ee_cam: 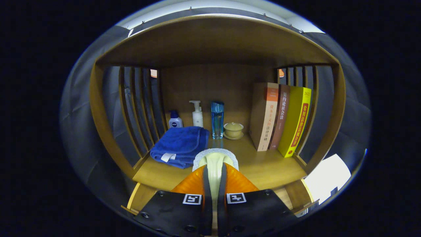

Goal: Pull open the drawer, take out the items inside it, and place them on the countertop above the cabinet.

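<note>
My gripper (214, 169) is shut on a pale cream item (214, 161) with a round grey speckled rim (200, 156); both fingers press its sides. It is held just above the front part of the wooden countertop (263, 168), inside the cabinet's open shelf bay. Ahead and to the left of the fingers lies a folded blue towel (181, 143). Below the countertop's front edge, wooden rails (136, 197) show on either side of the gripper body; I cannot tell whether they are the drawer.
Along the back stand a small white bottle with a blue cap (175, 121), a white pump bottle (197, 115), a tall blue bottle (217, 120) and a lidded cup on a saucer (233, 130). Three upright books (279, 120) lean at the right. Slatted side walls (138, 108) close in both sides.
</note>
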